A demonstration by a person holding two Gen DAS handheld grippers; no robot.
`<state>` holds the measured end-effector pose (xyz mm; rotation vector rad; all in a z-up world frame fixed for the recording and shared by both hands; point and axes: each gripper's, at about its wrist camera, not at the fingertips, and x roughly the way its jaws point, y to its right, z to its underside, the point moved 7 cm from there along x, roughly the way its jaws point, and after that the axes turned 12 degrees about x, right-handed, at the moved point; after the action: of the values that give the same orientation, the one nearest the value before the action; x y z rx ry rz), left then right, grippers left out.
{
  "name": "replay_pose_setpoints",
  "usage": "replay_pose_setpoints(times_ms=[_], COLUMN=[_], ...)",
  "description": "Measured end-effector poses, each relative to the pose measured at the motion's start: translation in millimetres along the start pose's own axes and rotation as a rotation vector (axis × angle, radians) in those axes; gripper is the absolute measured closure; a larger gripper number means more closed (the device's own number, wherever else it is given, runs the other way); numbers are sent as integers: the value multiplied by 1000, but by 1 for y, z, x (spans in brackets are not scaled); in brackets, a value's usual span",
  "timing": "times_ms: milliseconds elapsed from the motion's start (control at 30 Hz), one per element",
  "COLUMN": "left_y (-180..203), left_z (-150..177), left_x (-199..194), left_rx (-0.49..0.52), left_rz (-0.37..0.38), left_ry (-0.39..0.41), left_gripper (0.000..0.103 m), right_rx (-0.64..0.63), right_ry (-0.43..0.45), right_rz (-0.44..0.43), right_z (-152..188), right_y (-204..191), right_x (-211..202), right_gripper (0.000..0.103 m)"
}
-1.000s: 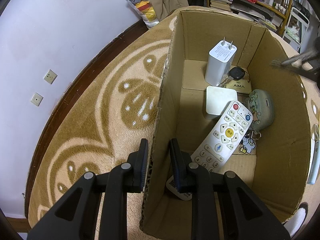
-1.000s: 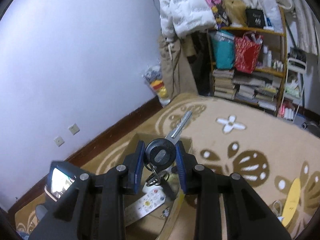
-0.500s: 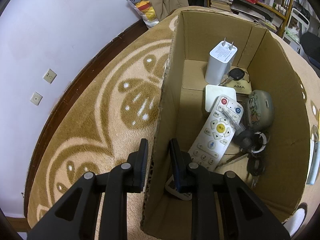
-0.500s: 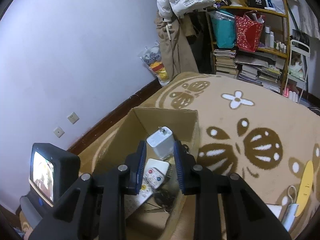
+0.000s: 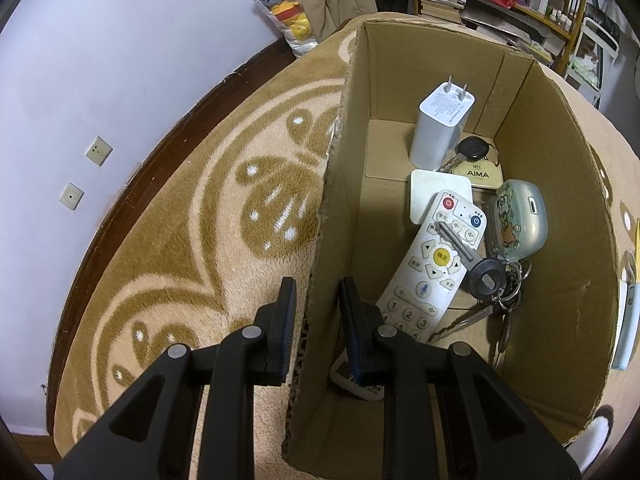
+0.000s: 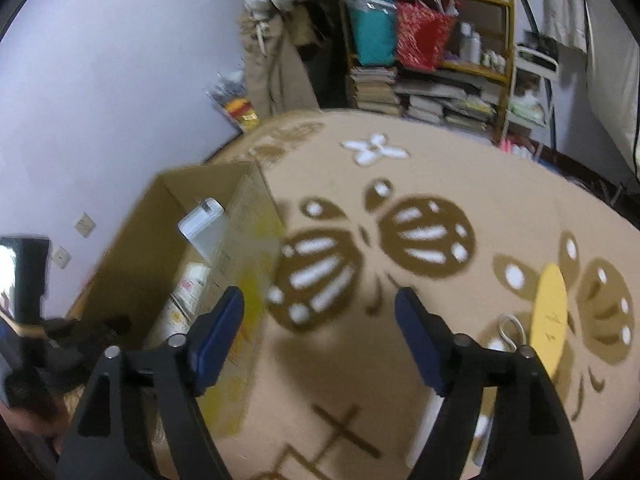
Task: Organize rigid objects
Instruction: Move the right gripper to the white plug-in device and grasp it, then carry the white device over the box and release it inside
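Observation:
A cardboard box (image 5: 348, 168) stands on the carpet. Inside lie a white remote (image 5: 432, 264), a bunch of keys (image 5: 490, 280) resting on the remote, a white charger (image 5: 440, 124), a black key fob (image 5: 474, 148), a white square block (image 5: 436, 188) and a pale green case (image 5: 518, 220). My left gripper (image 5: 316, 300) is shut on the box's left wall. My right gripper (image 6: 320, 312) is open and empty above the carpet, right of the box (image 6: 240, 264).
A brown and cream patterned carpet (image 6: 420, 208) covers the floor. A yellow oval item (image 6: 550, 316) and white items (image 6: 504, 332) lie on it at the right. A cluttered shelf (image 6: 440, 60) and a wall with sockets (image 5: 98, 150) stand behind.
My right gripper let go of the keys, which dropped onto the remote in the box. It then opened wide and swung right, over the carpet. The left gripper held still.

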<state>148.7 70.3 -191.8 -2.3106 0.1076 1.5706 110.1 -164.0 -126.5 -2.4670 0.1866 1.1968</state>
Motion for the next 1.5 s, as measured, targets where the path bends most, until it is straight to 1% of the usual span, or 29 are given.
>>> replay_pose_setpoints(times_ms=[167,233,433,533,833,933,1000,1067,1100,1367,1500], left_y=[-2,-1,-1,-1,1,1,1,0,0,-1,-1], left_z=[0,0,0,0,0,0,0,0,0,-1,0], left_x=[0,0,0,0,-1,-2,-2,-2,-2,-2,-2], left_rx=[-6,-3,3,4,8,5,5,5,4,1,0], left_rz=[9,4,-5,-5,-13,-9,-8,-8,-7,-4,-3], left_ry=[0,-1,-2,-2,-1,-2,-2,-3,-3,-2,-2], left_gripper=[81,81,81,81,81,81,81,81,81,81,81], right_rx=[2,10,69,79,141,162,158,167,175,162,158], right_ry=[-68,-77,-81,-78,-125,-144,-148,-177,-186,-137,-111], right_rz=[89,113,162,185,234,240,240,226,224,241,240], right_z=[23,30,53,60,74,79,81,87,90,90,84], right_y=[32,44,80,89,114,119,119,120,121,117,113], right_x=[9,10,9,7,14,19,22,28,30,27,22], right_gripper=[20,20,20,20,20,28,42,49,50,51,51])
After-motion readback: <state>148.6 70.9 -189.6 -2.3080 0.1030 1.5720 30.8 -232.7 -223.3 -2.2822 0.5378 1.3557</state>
